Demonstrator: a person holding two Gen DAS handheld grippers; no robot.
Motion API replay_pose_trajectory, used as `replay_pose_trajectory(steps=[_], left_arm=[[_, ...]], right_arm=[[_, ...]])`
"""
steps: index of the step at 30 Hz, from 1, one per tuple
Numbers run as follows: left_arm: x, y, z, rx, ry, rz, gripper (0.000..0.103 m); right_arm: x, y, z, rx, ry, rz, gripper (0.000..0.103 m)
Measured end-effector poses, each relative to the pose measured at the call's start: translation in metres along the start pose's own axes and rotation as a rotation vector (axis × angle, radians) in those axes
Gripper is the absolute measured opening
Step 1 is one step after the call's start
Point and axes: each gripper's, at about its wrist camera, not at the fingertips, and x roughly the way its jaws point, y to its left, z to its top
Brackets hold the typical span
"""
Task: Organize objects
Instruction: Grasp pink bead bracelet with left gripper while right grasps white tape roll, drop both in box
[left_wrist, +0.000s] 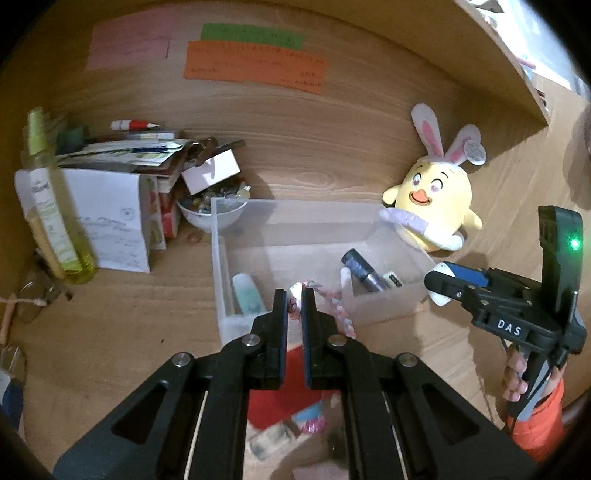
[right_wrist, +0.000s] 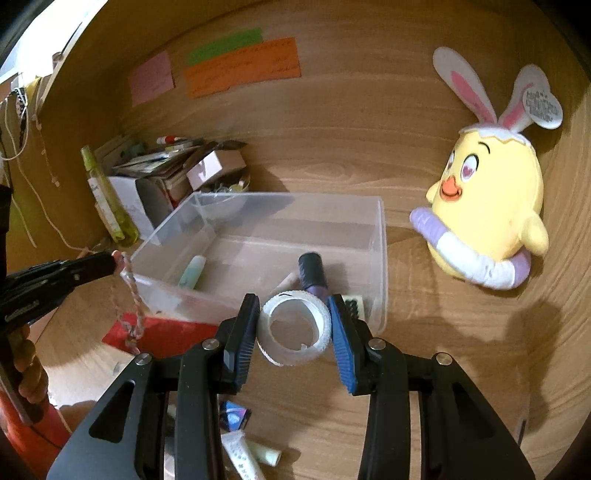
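Observation:
A clear plastic bin (left_wrist: 295, 210) (right_wrist: 380, 251) stands on the wooden desk and holds a pale green tube (left_wrist: 248, 295) (right_wrist: 192, 271), a dark cylinder (left_wrist: 364, 269) (right_wrist: 314, 275) and a small white card with dark dots (left_wrist: 393, 279). My left gripper (left_wrist: 294, 299) (right_wrist: 116, 260) is shut on a pink-and-white beaded string (left_wrist: 338, 310) (right_wrist: 131, 295), held at the bin's near-left edge. My right gripper (right_wrist: 293, 319) (left_wrist: 437, 286) is shut on a white tape roll (right_wrist: 295, 328) just before the bin's front wall.
A yellow chick plush with bunny ears (left_wrist: 437, 195) (right_wrist: 491, 206) sits right of the bin. A yellow-green bottle (left_wrist: 48, 206), a pile of boxes and papers (left_wrist: 122, 184) and a bowl of trinkets (left_wrist: 212, 206) stand to the left. A red packet (left_wrist: 284, 387) (right_wrist: 162, 332) and small tubes (right_wrist: 255, 454) lie in front.

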Motion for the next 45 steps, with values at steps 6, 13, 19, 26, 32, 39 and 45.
replay_pose_trajectory(steps=[6,13,19,26,32,39,45], left_arm=[[0.027,0.006,0.020,-0.012,0.034,-0.003,0.006],[0.067,0.020,0.032,-0.045,0.122,0.001,0.006],[0.089,0.025,0.041,-0.049,0.153,0.038,0.006],[0.105,0.018,0.040,-0.020,0.181,0.044,0.006],[0.102,0.015,0.038,0.002,0.181,0.054,0.009],[0.073,0.015,0.038,0.010,0.126,0.052,0.034],[0.034,0.008,0.031,0.049,0.059,0.081,0.053]], right_arm=[[0.012,0.000,0.019,-0.020,0.006,-0.014,0.035],[0.042,0.002,0.030,-0.049,0.057,-0.040,0.035],[0.071,0.004,0.033,-0.076,0.107,-0.063,0.035],[0.090,0.010,0.034,-0.109,0.154,-0.069,0.035],[0.094,0.017,0.032,-0.139,0.182,-0.061,0.035],[0.077,0.017,0.035,-0.135,0.162,-0.052,0.042],[0.059,0.020,0.038,-0.146,0.124,-0.071,0.057]])
